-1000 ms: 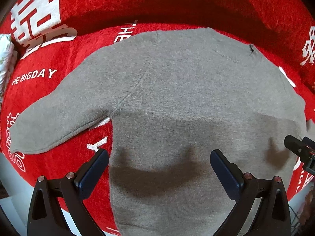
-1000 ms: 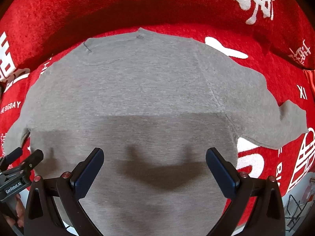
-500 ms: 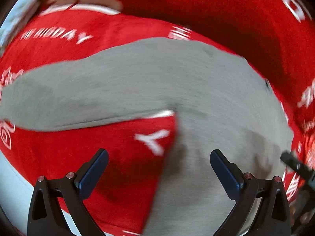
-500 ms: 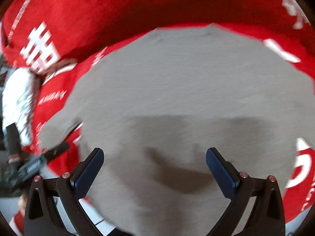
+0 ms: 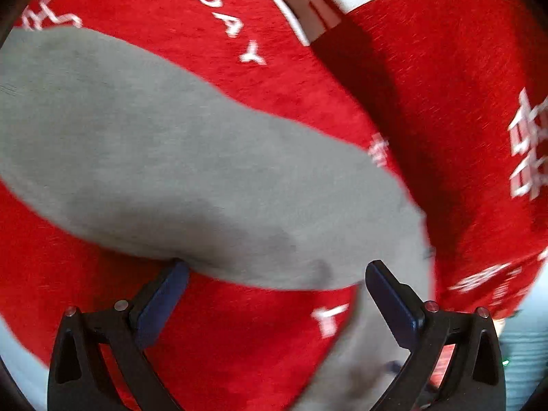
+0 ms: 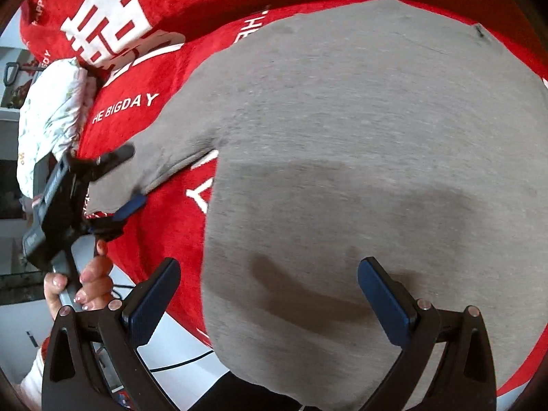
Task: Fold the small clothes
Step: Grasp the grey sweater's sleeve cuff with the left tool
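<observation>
A small grey long-sleeved top (image 6: 359, 157) lies flat on a red printed cover (image 6: 137, 102). My right gripper (image 6: 269, 294) is open and empty above the top's lower body. My left gripper (image 5: 275, 294) is open, low over the top's left sleeve (image 5: 164, 178); its left fingertip (image 5: 171, 281) is at the sleeve's near edge. In the right wrist view the left gripper (image 6: 118, 179) sits at the sleeve's cuff end (image 6: 113, 191), one finger above the cloth and one below; the person's hand (image 6: 85, 281) holds it.
The red cover (image 5: 308, 85) carries white lettering and rises into a fold at the back. A pale patterned cloth bundle (image 6: 51, 120) lies at the far left edge. A white floor with a black cable (image 6: 178, 363) shows below the front edge.
My left gripper swung left and down from over the body to the left sleeve's cuff. My right gripper turned left; the left sleeve and left gripper came into its view. Both stayed open.
</observation>
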The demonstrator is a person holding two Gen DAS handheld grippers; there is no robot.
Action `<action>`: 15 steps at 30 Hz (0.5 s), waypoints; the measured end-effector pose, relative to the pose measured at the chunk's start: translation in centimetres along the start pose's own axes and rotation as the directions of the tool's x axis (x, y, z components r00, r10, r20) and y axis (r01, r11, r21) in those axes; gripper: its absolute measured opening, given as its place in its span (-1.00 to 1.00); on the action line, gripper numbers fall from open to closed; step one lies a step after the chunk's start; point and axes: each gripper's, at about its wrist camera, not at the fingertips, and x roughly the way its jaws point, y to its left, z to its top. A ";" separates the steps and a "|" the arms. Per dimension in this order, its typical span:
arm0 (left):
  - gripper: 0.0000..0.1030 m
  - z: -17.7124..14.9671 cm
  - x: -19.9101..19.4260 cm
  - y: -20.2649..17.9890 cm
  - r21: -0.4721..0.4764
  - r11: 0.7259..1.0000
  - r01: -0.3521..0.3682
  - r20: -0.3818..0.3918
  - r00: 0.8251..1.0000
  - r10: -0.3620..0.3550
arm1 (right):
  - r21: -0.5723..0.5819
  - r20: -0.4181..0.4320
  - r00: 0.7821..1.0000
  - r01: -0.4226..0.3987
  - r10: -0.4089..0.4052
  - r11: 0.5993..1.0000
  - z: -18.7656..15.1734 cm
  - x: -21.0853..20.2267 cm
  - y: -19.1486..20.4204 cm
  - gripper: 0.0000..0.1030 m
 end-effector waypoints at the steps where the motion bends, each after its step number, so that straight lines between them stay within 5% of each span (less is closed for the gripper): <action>1: 1.00 0.6 -0.2 0.2 -0.014 1.000 0.024 0.011 1.000 -0.024 | -0.004 -0.004 1.000 0.003 -0.003 1.000 0.1 0.0 0.3 1.00; 8: 1.00 3.3 -3.2 3.5 -0.157 0.987 -0.026 0.188 0.981 0.055 | -0.024 0.002 1.000 0.022 -0.021 0.999 0.4 0.1 1.1 1.00; 11: 1.00 3.5 -4.7 5.2 -0.187 0.979 -0.083 0.221 0.967 0.124 | -0.018 -0.007 1.000 0.023 -0.023 1.000 0.5 0.6 1.2 1.00; 15: 0.86 3.7 -6.1 7.2 -0.206 0.977 -0.062 0.245 0.963 0.113 | -0.031 -0.021 1.000 0.020 -0.020 0.999 0.2 1.3 1.9 1.00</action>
